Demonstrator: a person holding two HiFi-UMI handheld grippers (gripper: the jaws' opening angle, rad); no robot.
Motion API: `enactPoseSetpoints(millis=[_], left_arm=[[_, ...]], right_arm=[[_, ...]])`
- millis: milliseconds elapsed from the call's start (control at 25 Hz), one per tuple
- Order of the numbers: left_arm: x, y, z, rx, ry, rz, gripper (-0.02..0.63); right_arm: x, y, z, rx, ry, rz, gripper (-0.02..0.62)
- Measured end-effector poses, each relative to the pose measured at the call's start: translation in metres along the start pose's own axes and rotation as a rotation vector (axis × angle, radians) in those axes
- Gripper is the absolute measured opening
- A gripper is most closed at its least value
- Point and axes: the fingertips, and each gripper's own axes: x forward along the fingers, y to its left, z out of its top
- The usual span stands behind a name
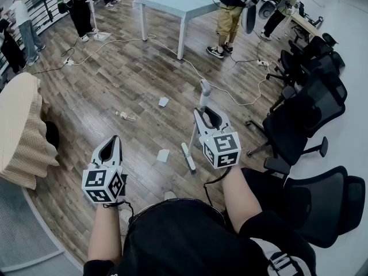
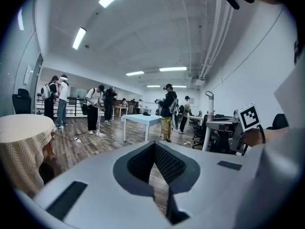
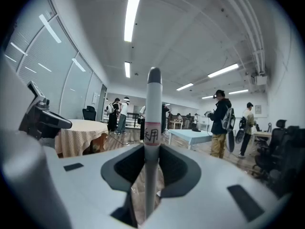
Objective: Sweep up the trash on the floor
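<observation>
In the head view my right gripper [image 1: 207, 112] is shut on the grey broom handle [image 1: 204, 91]. The broom head [image 1: 188, 157] rests on the wood floor just left of it. The right gripper view shows the handle [image 3: 153, 104] upright between the jaws of that gripper [image 3: 152, 149], with a red-edged label on it. My left gripper [image 1: 117, 139] is shut with nothing in it and hangs over the floor at the lower left; in the left gripper view its tips [image 2: 155, 146] meet. Scraps of paper trash [image 1: 163, 155] [image 1: 164, 102] and a small crumpled piece [image 1: 123, 115] lie on the floor ahead.
A round table with a beige cloth [image 1: 20, 131] stands close on the left. Black office chairs [image 1: 305, 114] line the right side. A light blue table [image 1: 178, 2] stands farther ahead, with white cables [image 1: 224, 91] trailing over the floor. Several people stand at the back.
</observation>
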Motion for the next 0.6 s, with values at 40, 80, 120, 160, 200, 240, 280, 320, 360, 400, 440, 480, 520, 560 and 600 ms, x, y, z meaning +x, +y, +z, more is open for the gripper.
enactPoseSetpoints(millis=[40, 80, 120, 160, 200, 240, 280, 320, 360, 400, 440, 480, 520, 560, 600], left_arm=[[-0.001, 0.0, 0.0, 0.0, 0.0, 0.004, -0.006], [-0.002, 0.0, -0.001, 0.0, 0.0, 0.007, -0.006], [-0.002, 0.0, -0.001, 0.0, 0.0, 0.01, -0.006], [-0.003, 0.0, -0.001, 0.0, -0.001, 0.011, -0.006], [-0.004, 0.0, -0.001, 0.001, 0.0, 0.013, -0.006], [-0.005, 0.001, -0.002, 0.001, 0.001, 0.014, -0.006], [-0.007, 0.001, -0.002, 0.0, 0.003, 0.014, -0.006], [-0.008, 0.002, -0.004, -0.001, 0.006, 0.015, -0.006], [-0.01, 0.003, -0.005, -0.002, 0.008, 0.016, -0.006], [-0.012, 0.003, -0.007, -0.003, 0.01, 0.017, -0.006], [-0.013, 0.004, -0.009, -0.003, 0.012, 0.019, -0.006], [-0.014, 0.004, -0.01, -0.004, 0.014, 0.021, -0.006], [-0.015, 0.004, -0.011, -0.003, 0.016, 0.022, -0.006], [-0.015, 0.004, -0.011, -0.002, 0.017, 0.024, -0.006], [-0.016, 0.004, -0.012, -0.001, 0.019, 0.026, -0.006]], right_arm=[[-0.002, 0.003, -0.002, 0.008, 0.004, 0.005, 0.106], [-0.004, 0.006, -0.004, 0.015, 0.007, 0.011, 0.106], [-0.006, 0.009, -0.006, 0.023, 0.011, 0.016, 0.106], [-0.008, 0.011, -0.008, 0.03, 0.014, 0.02, 0.106], [-0.01, 0.014, -0.01, 0.037, 0.018, 0.024, 0.106], [-0.011, 0.017, -0.011, 0.044, 0.021, 0.027, 0.106], [-0.013, 0.02, -0.013, 0.051, 0.024, 0.03, 0.106], [-0.015, 0.023, -0.014, 0.057, 0.026, 0.033, 0.106], [-0.016, 0.026, -0.015, 0.064, 0.027, 0.034, 0.106], [-0.018, 0.028, -0.016, 0.07, 0.027, 0.034, 0.106], [-0.02, 0.03, -0.018, 0.075, 0.026, 0.033, 0.106], [-0.021, 0.032, -0.019, 0.08, 0.026, 0.033, 0.106], [-0.022, 0.032, -0.02, 0.084, 0.026, 0.034, 0.106], [-0.023, 0.033, -0.021, 0.086, 0.028, 0.035, 0.106], [-0.023, 0.033, -0.022, 0.088, 0.029, 0.036, 0.106]])
